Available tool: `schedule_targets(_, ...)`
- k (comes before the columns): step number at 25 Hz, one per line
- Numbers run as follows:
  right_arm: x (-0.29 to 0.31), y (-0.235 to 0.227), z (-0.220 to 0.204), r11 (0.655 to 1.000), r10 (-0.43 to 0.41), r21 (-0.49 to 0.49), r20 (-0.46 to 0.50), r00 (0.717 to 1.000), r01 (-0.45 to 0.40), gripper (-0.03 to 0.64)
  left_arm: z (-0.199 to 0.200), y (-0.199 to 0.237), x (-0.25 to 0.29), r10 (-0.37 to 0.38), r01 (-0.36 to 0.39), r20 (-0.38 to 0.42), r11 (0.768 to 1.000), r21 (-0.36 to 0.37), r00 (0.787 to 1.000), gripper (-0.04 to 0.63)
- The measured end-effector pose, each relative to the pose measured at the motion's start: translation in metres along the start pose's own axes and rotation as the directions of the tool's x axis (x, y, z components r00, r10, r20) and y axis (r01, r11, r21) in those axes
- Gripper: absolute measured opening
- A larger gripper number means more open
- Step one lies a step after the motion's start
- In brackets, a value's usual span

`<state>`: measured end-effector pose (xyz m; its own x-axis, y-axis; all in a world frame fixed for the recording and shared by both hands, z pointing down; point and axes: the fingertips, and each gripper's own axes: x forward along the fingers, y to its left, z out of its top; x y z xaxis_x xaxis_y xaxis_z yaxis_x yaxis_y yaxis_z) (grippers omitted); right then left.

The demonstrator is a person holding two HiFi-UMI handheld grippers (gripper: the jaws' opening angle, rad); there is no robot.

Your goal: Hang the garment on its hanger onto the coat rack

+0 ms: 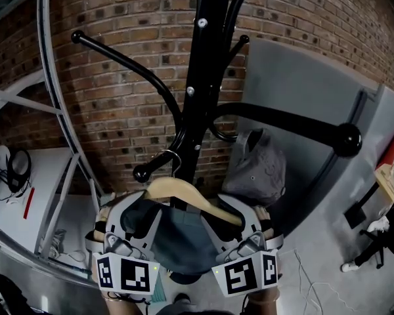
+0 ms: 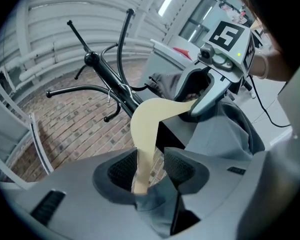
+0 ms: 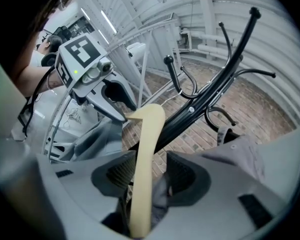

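1. A pale wooden hanger (image 1: 184,192) carries a dark grey garment (image 1: 184,245), which droops beneath it.
2. Its metal hook (image 1: 173,156) seems to sit over a low curved peg (image 1: 156,165) of the black coat rack (image 1: 207,58), though the overhead angle leaves contact uncertain.
3. The left gripper (image 2: 151,168) has its jaws apart, with one hanger arm and a fold of cloth between the pads.
4. The right gripper (image 3: 149,176) is likewise spread around the other hanger arm.
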<state>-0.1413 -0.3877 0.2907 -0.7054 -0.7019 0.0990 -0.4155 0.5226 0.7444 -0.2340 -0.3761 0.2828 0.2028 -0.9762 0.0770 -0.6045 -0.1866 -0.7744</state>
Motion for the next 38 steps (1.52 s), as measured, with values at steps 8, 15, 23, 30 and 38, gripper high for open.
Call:
schedule_targets(8,-0.033,0.005,0.014,1.000,-0.016,0.016,0.079,0.997,0.015,0.178,0.016,-0.021,-0.025,0.018,-0.016,0.029,0.998,-0.059,0.999,0.155)
schedule_targets(15,-0.066,0.021,0.012,0.998,0.019,0.050,0.082,0.996,-0.023,0.110,0.032,-0.047,-0.058,0.021,-0.014,0.047,0.989,-0.151,0.999,0.147)
schedule_targets(23,-0.110,0.042,0.017,0.996,0.059,0.056,0.100,0.993,-0.065,0.053,0.050,-0.074,-0.098,0.057,-0.040,0.076,0.977,-0.211,0.995,0.004)
schedule_targets(30,-0.142,0.053,0.023,0.995,0.068,0.062,0.127,0.989,-0.077,0.033,0.074,-0.102,-0.120,0.037,0.001,0.146,0.966,-0.258,0.989,0.003)
schedule_targets(38,-0.155,0.059,0.027,0.995,0.079,0.053,0.144,0.986,-0.087,0.025,0.079,-0.094,-0.133,0.079,-0.026,0.142,0.940,-0.341,0.987,0.003)
